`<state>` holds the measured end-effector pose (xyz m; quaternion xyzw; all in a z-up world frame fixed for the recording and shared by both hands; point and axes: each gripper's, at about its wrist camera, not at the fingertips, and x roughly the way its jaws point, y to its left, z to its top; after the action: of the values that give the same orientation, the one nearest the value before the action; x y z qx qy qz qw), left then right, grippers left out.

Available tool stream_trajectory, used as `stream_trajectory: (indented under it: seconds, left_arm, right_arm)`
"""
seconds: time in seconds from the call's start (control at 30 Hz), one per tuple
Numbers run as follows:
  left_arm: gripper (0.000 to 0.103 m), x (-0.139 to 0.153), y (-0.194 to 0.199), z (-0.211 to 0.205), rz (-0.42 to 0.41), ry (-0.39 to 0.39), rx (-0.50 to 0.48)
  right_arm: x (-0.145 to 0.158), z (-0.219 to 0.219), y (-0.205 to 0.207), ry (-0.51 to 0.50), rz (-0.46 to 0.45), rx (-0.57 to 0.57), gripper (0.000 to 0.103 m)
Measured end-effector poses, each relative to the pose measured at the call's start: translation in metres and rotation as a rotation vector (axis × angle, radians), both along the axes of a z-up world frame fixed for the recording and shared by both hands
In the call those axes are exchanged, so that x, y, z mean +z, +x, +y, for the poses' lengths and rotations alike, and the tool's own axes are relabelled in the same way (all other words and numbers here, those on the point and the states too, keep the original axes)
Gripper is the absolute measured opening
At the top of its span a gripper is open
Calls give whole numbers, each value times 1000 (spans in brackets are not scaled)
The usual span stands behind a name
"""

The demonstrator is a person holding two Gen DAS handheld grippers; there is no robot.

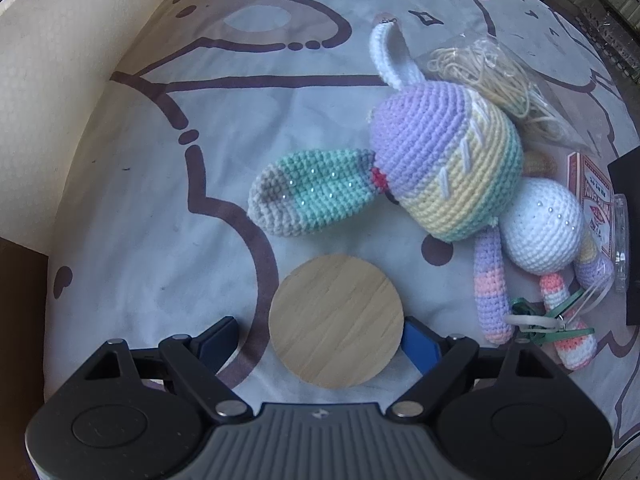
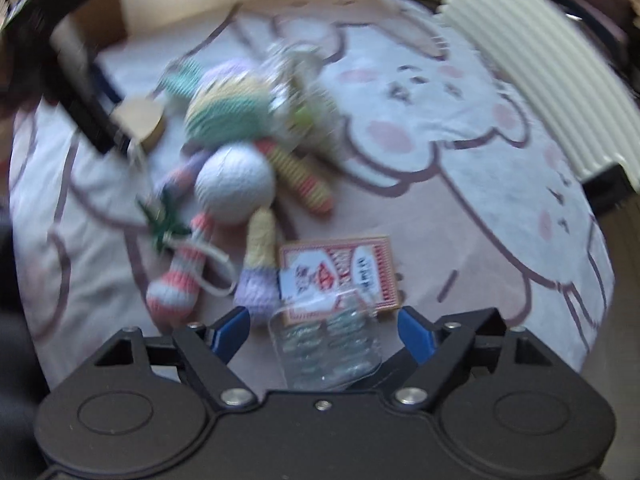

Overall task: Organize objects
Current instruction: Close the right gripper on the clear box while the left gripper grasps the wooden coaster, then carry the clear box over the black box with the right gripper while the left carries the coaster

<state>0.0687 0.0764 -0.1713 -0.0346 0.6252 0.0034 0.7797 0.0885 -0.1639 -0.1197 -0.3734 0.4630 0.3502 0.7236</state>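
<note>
The left gripper [image 1: 320,340] is seen with its 2 jaws apart, a round wooden coaster [image 1: 335,321] lying between them on the printed cloth [image 1: 160,184]; contact cannot be told. A crocheted rabbit doll [image 1: 448,168] lies just beyond, touching a bag of rubber bands [image 1: 496,80]. The right gripper [image 2: 325,332] is noted with jaws apart around a clear plastic packet [image 2: 326,350], which overlaps a red card box [image 2: 340,276]. That view is blurred.
</note>
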Motion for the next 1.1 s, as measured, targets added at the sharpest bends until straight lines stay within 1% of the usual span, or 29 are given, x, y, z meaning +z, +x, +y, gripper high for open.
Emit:
stream_trajectory:
  seconds: [0.07, 0.23, 0.37, 0.47, 0.57, 0.7, 0.8, 0.87, 0.9, 0.97, 1.1]
  left_arm:
    - [88, -1, 1, -1, 1, 6, -3]
    - [88, -2, 3, -2, 0, 12, -7]
    - [88, -3, 6, -3, 1, 18, -21]
    - [87, -4, 5, -4, 5, 16, -34]
    - [86, -5, 3, -4, 14, 18, -47]
    - [84, -5, 5, -4, 15, 16, -38]
    - [79, -5, 5, -8, 12, 17, -43]
    - [69, -3, 5, -10, 9, 11, -53]
    - [68, 0, 4, -12, 7, 12, -58]
    - [68, -4, 7, -7, 6, 18, -63]
    - [68, 1, 2, -8, -13, 21, -56]
  right_arm:
    - [-9, 2, 1, -45, 10, 57, 82]
    - [-27, 3, 6, -114, 64, 163, 82]
    - [-40, -1, 14, -144, 88, 183, 80]
    - [-46, -7, 20, -122, 128, 152, 75]
    - [-43, -13, 23, -71, 144, 127, 75]
    - [-34, -22, 31, 22, 181, 43, 75]
    - [-28, -26, 33, 69, 185, -5, 75]
    - [-26, -28, 33, 86, 182, -33, 75]
    - [-25, -29, 32, 95, 179, -43, 75]
    - [-24, -29, 32, 111, 184, -66, 75]
    - [-20, -28, 35, 133, 169, -109, 75]
